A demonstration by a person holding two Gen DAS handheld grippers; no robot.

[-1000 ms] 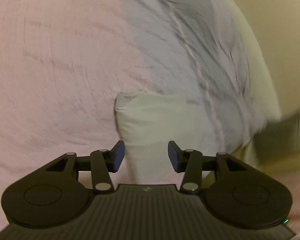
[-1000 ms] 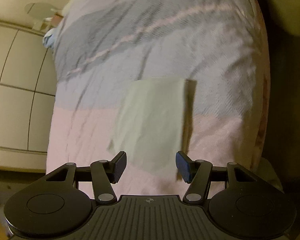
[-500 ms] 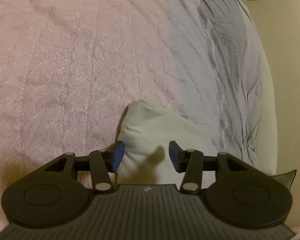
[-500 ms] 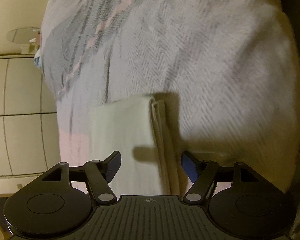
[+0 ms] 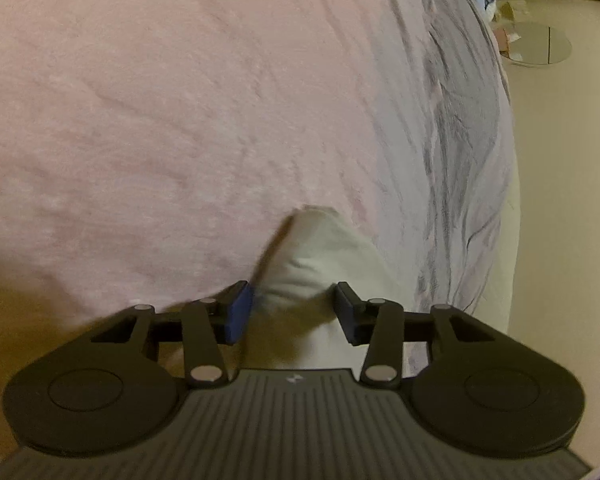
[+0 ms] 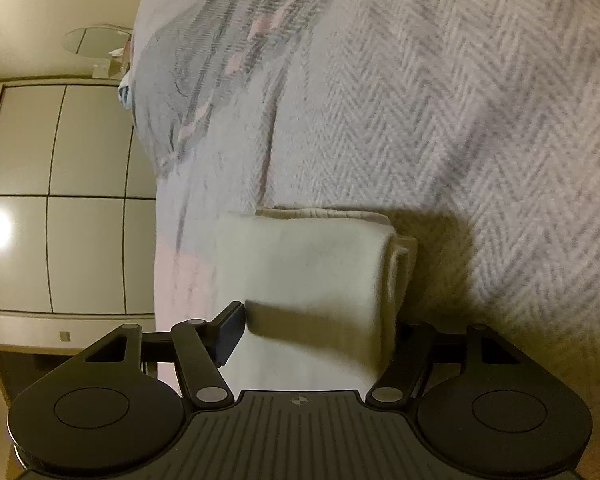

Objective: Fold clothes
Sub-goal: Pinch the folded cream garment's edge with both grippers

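Note:
A folded pale cream cloth [image 5: 320, 256] lies on the bed, partly on the pink blanket [image 5: 160, 100] and partly on the grey patterned blanket [image 5: 460, 152]. My left gripper [image 5: 294, 310] is open, its jaws straddling the cloth's near corner. In the right wrist view the same cloth [image 6: 312, 276] shows its layered folded edge on the right. My right gripper [image 6: 318, 330] is open around it; the left finger [image 6: 230, 332] rests over the cloth and the right fingertip is hidden behind the folded edge.
A grey herringbone blanket [image 6: 480, 100] covers the bed to the right. White cabinet doors [image 6: 56, 200] stand beyond the bed's edge. A round glass side table [image 5: 536, 44] stands by the cream wall.
Both grippers have moved closer to the cloth and lower. The cloth now sits between both pairs of jaws, and the right fingertip has slipped behind its folded edge.

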